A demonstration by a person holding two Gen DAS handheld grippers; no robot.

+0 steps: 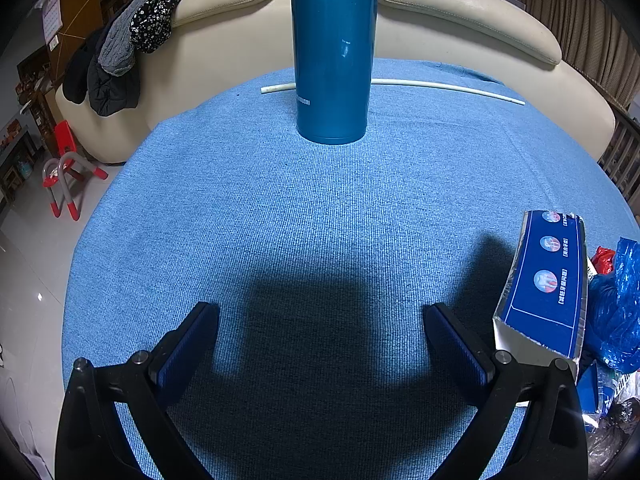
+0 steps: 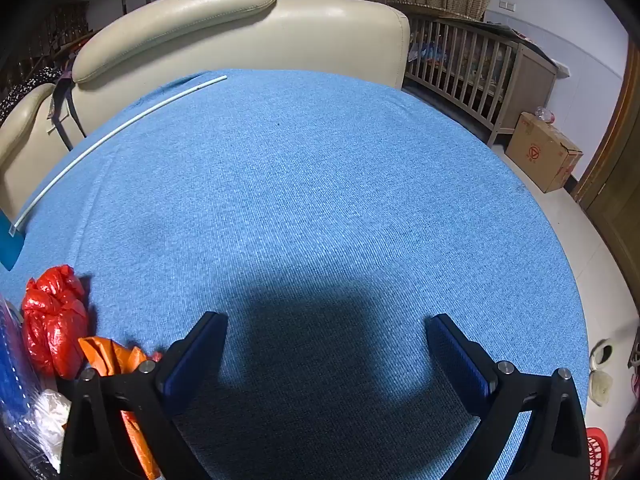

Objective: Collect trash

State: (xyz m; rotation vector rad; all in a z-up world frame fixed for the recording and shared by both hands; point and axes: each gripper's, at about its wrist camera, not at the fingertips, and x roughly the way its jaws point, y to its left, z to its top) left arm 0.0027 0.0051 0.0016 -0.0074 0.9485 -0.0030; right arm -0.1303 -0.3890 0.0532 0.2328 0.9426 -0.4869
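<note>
2 grippers hang over a table covered in blue cloth [image 1: 280, 208], both tilted downward and both spread wide with only bare cloth between their blue-padded fingers. Neither the left gripper [image 1: 320, 320] nor the right gripper [image 2: 326, 330] touches or holds anything.

In the left wrist view, a tall teal bottle [image 1: 334, 52] stands upright on the cloth well ahead of the left gripper, and a thin white rod [image 1: 448, 88] lies across the far part of the table behind it. Just beside the left gripper's right finger sits a torn blue carton [image 1: 548, 280] with silver edges and round pictures on its side, tilted on the cloth. Past the carton, at the right edge of the view, lie a crumpled blue plastic bag [image 1: 616, 304] and a bit of red plastic.

In the right wrist view, the trash is bunched at the left edge of the table: a crumpled red plastic bag [image 2: 54, 320], an orange wrapper [image 2: 116, 356] partly hidden behind the right gripper's left finger, and clear and white plastic [image 2: 48, 416] lower down. The cloth in front of the right gripper is bare.

Behind the table stands a cream sofa [image 2: 240, 28] with dark clothes [image 1: 132, 44] draped over 1 end. A cardboard box [image 2: 542, 156] rests on the floor near a wooden crib [image 2: 480, 68].
</note>
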